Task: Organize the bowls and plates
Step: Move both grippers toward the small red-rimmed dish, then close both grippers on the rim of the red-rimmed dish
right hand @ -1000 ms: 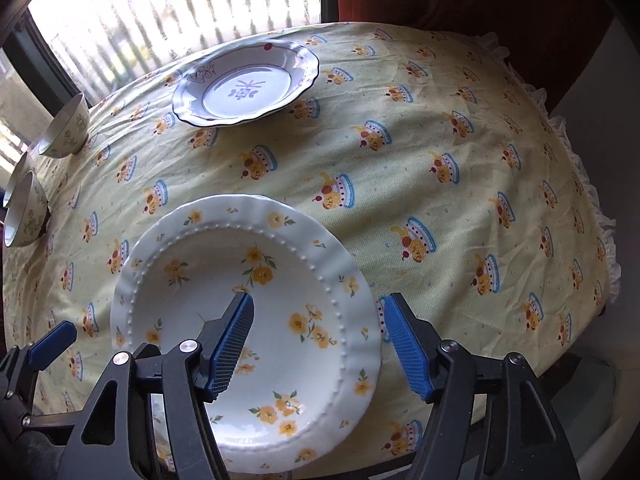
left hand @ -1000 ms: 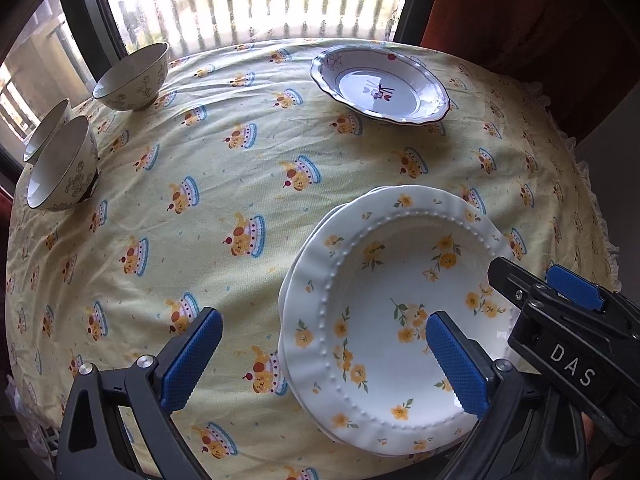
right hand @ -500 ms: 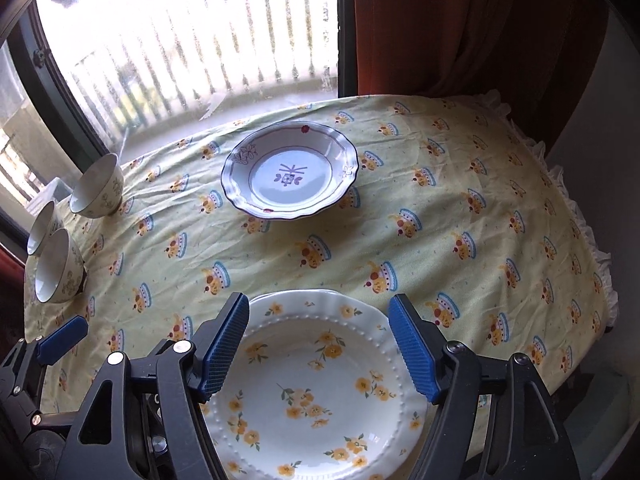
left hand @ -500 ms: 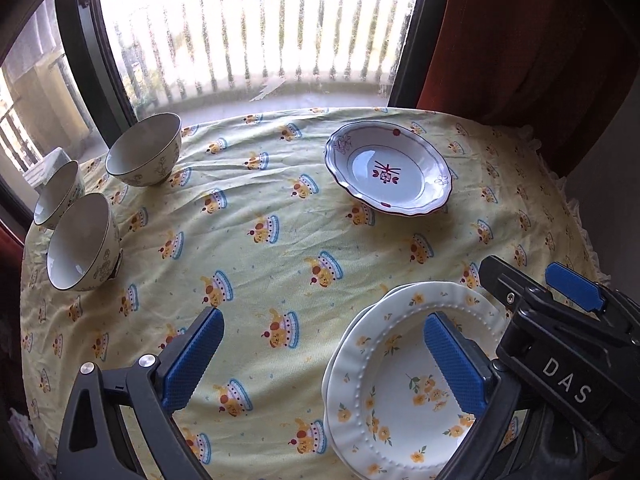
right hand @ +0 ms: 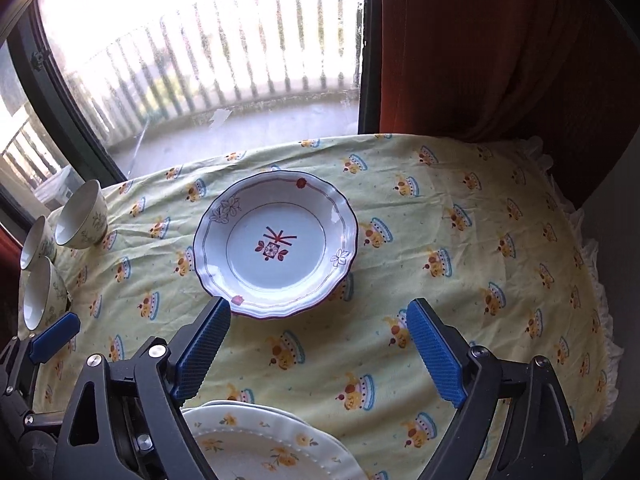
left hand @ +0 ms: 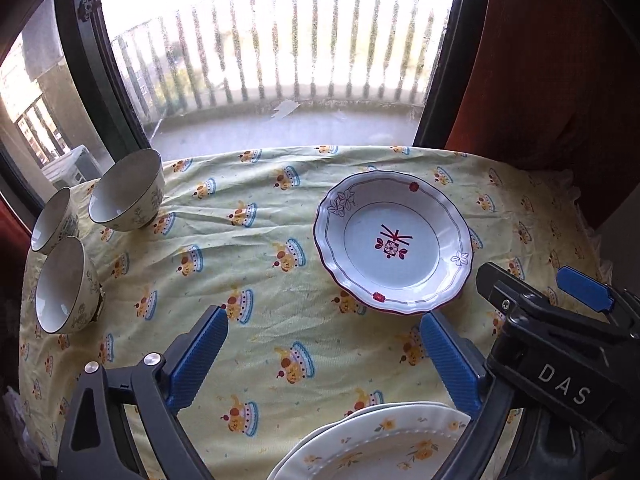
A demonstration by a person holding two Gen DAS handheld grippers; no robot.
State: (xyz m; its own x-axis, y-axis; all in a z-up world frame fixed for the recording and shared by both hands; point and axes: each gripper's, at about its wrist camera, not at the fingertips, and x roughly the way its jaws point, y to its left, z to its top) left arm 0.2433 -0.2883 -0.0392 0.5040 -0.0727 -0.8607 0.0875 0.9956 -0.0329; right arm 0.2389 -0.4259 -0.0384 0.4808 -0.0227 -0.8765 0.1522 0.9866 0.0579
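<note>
A stack of white plates with yellow flowers [left hand: 380,446] [right hand: 264,444] lies at the near table edge, below both grippers. A white-blue deep plate with a red flower motif [left hand: 394,244] [right hand: 276,246] sits farther back. Three cream bowls [left hand: 66,284] [left hand: 126,196] [left hand: 52,220] stand at the left edge, also in the right wrist view [right hand: 82,216]. My left gripper [left hand: 320,360] is open and empty above the cloth. My right gripper [right hand: 318,354] is open and empty, just short of the deep plate.
The table wears a yellow cloth with cake prints [left hand: 256,280] [right hand: 460,280]. A window with a balcony railing [left hand: 280,60] is behind it. A red curtain [right hand: 500,48] hangs at the back right. The right gripper's body [left hand: 560,344] shows beside my left one.
Both grippers have pulled back and risen from the yellow-flower plate stack, which now lies at the bottom of each view. The deep plate and window have come into fuller view.
</note>
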